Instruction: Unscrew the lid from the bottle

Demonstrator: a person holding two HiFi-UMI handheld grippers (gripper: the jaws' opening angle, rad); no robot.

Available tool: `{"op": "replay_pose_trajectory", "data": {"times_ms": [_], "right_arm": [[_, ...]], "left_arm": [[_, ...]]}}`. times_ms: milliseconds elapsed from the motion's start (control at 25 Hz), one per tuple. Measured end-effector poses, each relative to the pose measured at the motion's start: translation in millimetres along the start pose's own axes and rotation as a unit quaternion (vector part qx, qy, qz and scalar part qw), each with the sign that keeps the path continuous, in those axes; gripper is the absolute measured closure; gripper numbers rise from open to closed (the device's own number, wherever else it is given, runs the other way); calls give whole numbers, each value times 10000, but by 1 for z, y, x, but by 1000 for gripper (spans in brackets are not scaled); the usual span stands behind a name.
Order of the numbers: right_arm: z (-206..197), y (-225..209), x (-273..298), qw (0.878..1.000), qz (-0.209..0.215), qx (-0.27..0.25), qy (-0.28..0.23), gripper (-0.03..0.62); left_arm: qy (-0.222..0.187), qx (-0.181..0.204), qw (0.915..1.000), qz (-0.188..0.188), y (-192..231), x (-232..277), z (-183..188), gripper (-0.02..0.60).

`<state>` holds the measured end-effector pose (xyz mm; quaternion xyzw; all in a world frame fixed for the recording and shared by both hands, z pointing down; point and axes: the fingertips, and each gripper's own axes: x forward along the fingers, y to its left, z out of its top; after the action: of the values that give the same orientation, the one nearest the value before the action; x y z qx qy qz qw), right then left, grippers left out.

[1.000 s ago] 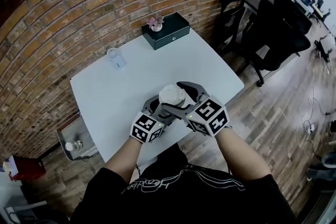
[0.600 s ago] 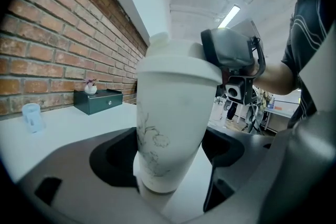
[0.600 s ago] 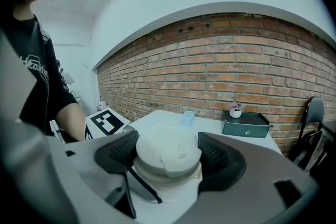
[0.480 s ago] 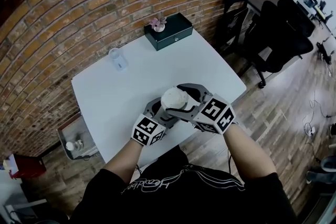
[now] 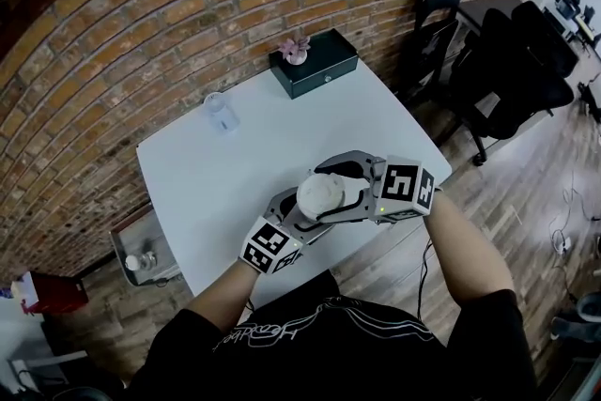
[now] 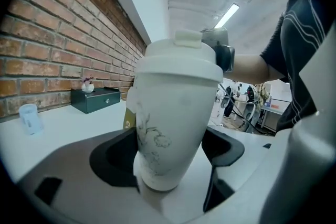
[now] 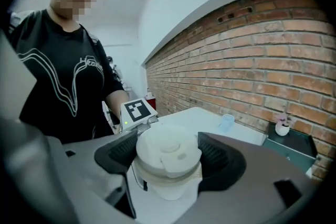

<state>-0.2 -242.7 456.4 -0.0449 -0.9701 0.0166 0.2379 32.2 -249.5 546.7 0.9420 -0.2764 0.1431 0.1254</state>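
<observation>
The white surface (image 5: 282, 131) is mostly bare, leaving open room on every side of the work. The bottle (image 6: 170, 123) is held over the near edge, its long axis close to upright and slightly tilted. The left claw (image 5: 299, 213) clamps its lower body from the near side. The right claw (image 7: 169, 157) grips the lid (image 7: 167, 148) across its rim from the right. Turning about the axis looks unobstructed.
</observation>
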Motion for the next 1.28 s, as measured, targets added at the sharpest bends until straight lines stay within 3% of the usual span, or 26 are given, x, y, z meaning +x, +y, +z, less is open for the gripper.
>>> {"op": "replay_pose_trajectory", "data": {"times_ms": [160,320,520,720,1000,1280], "right_arm": [[0,2,2,9983,523,-223,84,244],[-1,4,2,9957,787,-375,318,241],[-1,4,4,9946,850,-387,463,241],[2,3,4,9964,541,-262,595,237],[-9,4,2,9835,281,-359,1750,189],[-23,8,11,9498,494,-441,3058,192]], "left_arm": [[54,-11,10000,-8,1,-1,-1,179],[88,-25,10000,-21,0,0,-1,179],[126,-34,9999,-29,0,-1,-2,179],[134,-19,9999,-37,2,-1,-2,179],[151,-13,9999,-32,1,1,-4,179],[144,-7,9999,-74,0,2,-4,179]]}}
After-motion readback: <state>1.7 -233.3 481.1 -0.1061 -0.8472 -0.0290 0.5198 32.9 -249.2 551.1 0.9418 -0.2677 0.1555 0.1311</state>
